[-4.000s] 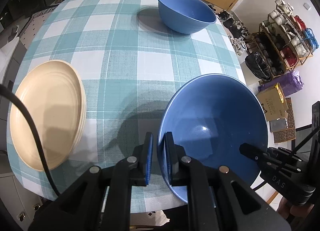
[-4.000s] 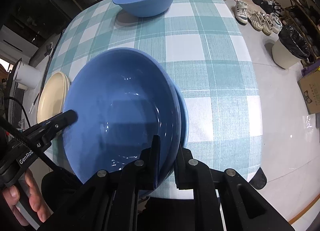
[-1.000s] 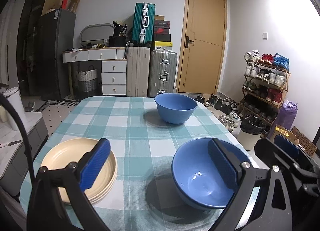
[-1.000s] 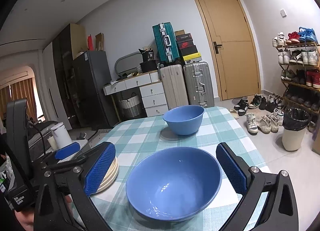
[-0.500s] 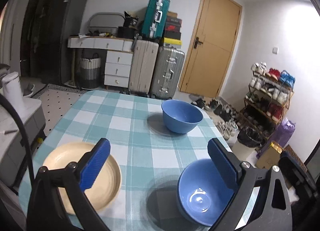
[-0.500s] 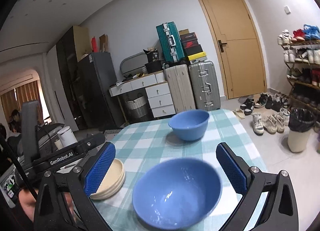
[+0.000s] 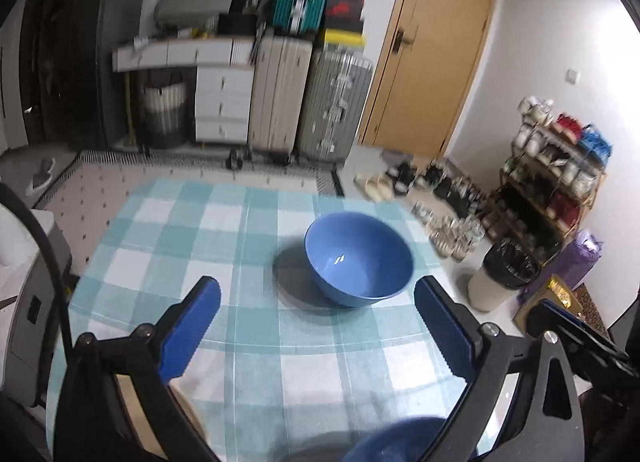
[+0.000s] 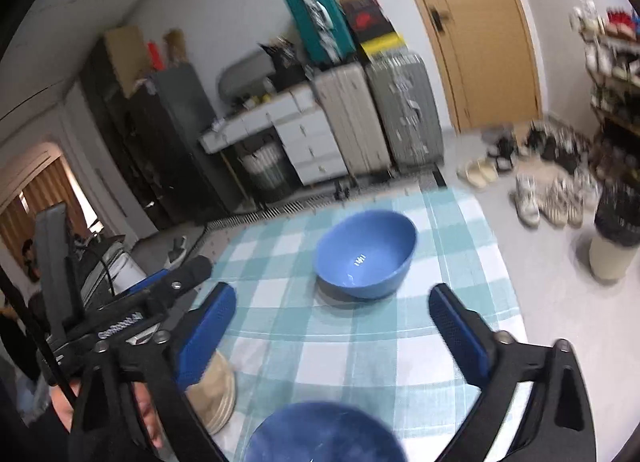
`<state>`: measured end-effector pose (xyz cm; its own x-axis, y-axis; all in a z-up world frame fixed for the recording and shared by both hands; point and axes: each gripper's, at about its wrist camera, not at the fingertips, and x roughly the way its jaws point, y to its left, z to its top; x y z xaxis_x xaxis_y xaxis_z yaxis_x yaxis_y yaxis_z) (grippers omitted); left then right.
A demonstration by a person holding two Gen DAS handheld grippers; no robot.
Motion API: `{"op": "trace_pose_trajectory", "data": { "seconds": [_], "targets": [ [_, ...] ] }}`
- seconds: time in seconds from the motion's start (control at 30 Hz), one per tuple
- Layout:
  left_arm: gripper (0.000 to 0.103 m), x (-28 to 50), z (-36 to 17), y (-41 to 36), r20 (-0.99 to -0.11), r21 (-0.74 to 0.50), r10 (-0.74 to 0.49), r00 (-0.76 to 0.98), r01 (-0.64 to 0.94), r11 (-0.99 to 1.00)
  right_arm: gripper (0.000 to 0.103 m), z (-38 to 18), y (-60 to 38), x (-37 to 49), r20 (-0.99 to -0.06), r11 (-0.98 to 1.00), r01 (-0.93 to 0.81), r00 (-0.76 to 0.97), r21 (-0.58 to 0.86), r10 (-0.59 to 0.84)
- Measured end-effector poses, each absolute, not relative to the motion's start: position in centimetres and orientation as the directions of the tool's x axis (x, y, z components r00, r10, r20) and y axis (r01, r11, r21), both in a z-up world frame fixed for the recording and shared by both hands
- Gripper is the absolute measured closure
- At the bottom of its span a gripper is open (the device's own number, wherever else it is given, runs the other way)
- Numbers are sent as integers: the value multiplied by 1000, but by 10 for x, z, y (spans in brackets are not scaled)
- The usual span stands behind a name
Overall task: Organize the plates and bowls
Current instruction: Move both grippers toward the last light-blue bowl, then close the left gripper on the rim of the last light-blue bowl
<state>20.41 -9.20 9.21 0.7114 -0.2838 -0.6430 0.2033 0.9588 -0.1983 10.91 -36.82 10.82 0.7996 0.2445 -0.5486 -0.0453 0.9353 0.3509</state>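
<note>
A checked counter [image 7: 256,346] fronts suitcases and a door. Both grippers, left [image 7: 316,326] and right [image 8: 332,326], hover empty with jaws wide, facing the far bowl [image 7: 359,264]. Best to close on its rim squarely. Only the right view shows plates [image 8: 216,394] nearer than that bowl, leftward.

Four seconds ago each gripper was closed on the rim of the near blue bowl [image 8: 320,436]; now the left gripper [image 7: 318,330] and the right gripper [image 8: 332,332] both stand wide open and hold nothing. Both have moved forward over the table, so this bowl has slid to 6 o'clock at the frame edge. The far blue bowl [image 7: 359,259] now sits near centre, and the cream plates [image 8: 214,394] have moved to 7 o'clock.
</note>
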Motion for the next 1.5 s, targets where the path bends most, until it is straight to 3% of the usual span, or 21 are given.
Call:
{"op": "trace_pose_trajectory", "data": {
  "seconds": [0.03,0.07,0.43,0.67,0.73,1.0,1.1,1.17,1.33,1.43,1.5],
  "targets": [
    [7,215,87,-98,-665,-174,-269,697,206,963,23,101,-375,130,-585,927,-33,767,374,264],
    [7,229,81,-105,-685,-149,-256,682,212,966,25,96,-379,144,-609,920,-22,743,391,277],
    [11,347,9,-136,-843,-112,-183,505,168,979,31,19,-421,288,-777,896,144,566,420,274],
    [13,378,-20,-144,-867,-129,-187,463,156,979,35,-13,-422,331,-809,915,132,527,380,260],
    [20,384,-26,-147,-875,-149,-203,440,155,977,45,-23,-423,341,-822,920,139,512,367,251],
    [31,395,-45,-163,-904,-128,-188,384,177,976,59,-47,-428,358,-842,920,162,482,357,242],
    [41,396,-52,-166,-910,-146,-200,364,171,974,77,-51,-430,361,-849,920,175,475,350,233],
    [46,398,-58,-169,-919,-148,-200,341,172,974,77,-54,-432,363,-850,917,181,471,354,235],
    [80,399,-66,-173,-930,-141,-192,314,177,974,94,-57,-429,364,-853,926,154,463,346,242],
    [93,397,-70,-177,-934,-137,-191,303,191,972,95,-56,-425,364,-858,932,142,455,333,238],
    [94,395,-72,-180,-936,-109,-172,308,212,971,95,-55,-424,363,-860,935,139,453,327,234]
  ]
}}
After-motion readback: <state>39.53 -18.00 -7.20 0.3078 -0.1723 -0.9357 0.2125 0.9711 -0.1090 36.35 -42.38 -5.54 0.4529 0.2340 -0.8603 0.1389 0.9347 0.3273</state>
